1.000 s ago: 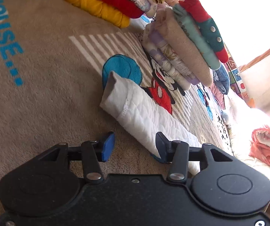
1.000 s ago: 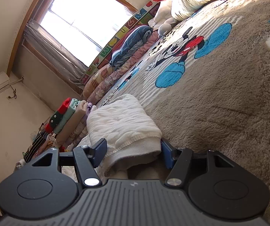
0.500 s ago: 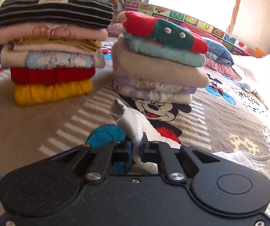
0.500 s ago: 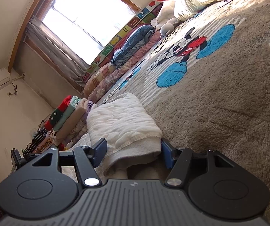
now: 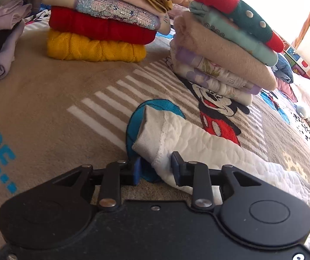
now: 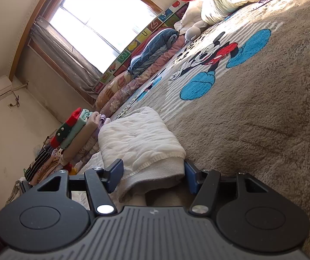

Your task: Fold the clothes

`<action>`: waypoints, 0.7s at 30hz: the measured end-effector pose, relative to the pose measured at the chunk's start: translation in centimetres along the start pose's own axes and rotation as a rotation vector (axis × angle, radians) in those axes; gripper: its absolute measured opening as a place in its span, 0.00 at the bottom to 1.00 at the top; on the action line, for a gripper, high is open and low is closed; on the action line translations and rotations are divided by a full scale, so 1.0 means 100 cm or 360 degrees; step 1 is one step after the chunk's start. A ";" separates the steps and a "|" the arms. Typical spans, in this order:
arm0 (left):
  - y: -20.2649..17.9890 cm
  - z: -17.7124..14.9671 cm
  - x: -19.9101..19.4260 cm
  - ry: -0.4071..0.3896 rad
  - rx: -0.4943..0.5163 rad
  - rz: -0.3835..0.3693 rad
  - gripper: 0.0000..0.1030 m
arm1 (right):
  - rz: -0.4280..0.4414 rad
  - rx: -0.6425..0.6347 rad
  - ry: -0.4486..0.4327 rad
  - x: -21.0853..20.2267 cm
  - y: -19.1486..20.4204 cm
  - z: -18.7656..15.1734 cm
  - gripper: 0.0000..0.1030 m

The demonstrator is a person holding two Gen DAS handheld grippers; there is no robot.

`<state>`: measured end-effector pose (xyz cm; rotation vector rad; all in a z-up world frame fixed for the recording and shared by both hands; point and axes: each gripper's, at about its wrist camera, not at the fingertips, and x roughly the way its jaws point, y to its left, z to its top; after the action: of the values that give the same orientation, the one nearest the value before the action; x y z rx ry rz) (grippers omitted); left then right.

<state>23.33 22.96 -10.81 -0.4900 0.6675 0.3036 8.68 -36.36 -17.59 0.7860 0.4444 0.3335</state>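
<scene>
A white quilted garment (image 5: 209, 147) lies on a beige Mickey Mouse blanket (image 5: 46, 108). One sleeve ends in a grey-white cuff (image 5: 148, 136). My left gripper (image 5: 156, 170) is low over the blanket and open, its blue pads either side of the sleeve just behind that cuff. The cloth touches the right pad and lies slack. In the right wrist view the other folded sleeve (image 6: 139, 138) lies between the wide-apart fingers of my open right gripper (image 6: 152, 176), with its cuff end nearest the camera.
Two stacks of folded clothes stand behind the garment, one with a yellow sweater (image 5: 96, 47) at the bottom, one with a beige top (image 5: 224, 56). Loose purple clothes (image 5: 1, 49) lie at the left. Rolled bedding (image 6: 152, 45) and a plush toy (image 6: 192, 30) line the window wall.
Half a second ago my left gripper was shut on the cuff and held it up. Now it is down at the blanket with its jaws apart and the cuff lying flat. The right gripper has not moved.
</scene>
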 end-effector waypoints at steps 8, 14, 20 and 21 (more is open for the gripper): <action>0.008 -0.054 -0.049 -0.0029 -0.0197 -0.0033 0.29 | 0.0049 0.0190 -0.0034 -0.008 -0.007 0.001 0.58; 0.004 -0.104 -0.082 -0.0130 -0.0168 -0.0108 0.31 | 0.0111 0.0441 -0.0065 -0.020 -0.015 0.000 0.58; -0.025 -0.130 -0.090 -0.0257 0.0174 -0.0070 0.61 | 0.0089 0.0627 -0.0113 -0.021 -0.015 -0.006 0.56; -0.028 -0.131 -0.090 -0.0260 0.0205 -0.0058 0.61 | 0.0063 0.0625 -0.0111 -0.019 -0.013 -0.006 0.53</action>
<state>11.00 12.66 -12.88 -0.3497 0.5151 0.2617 6.94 -37.74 -18.45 1.1869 0.4348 0.2573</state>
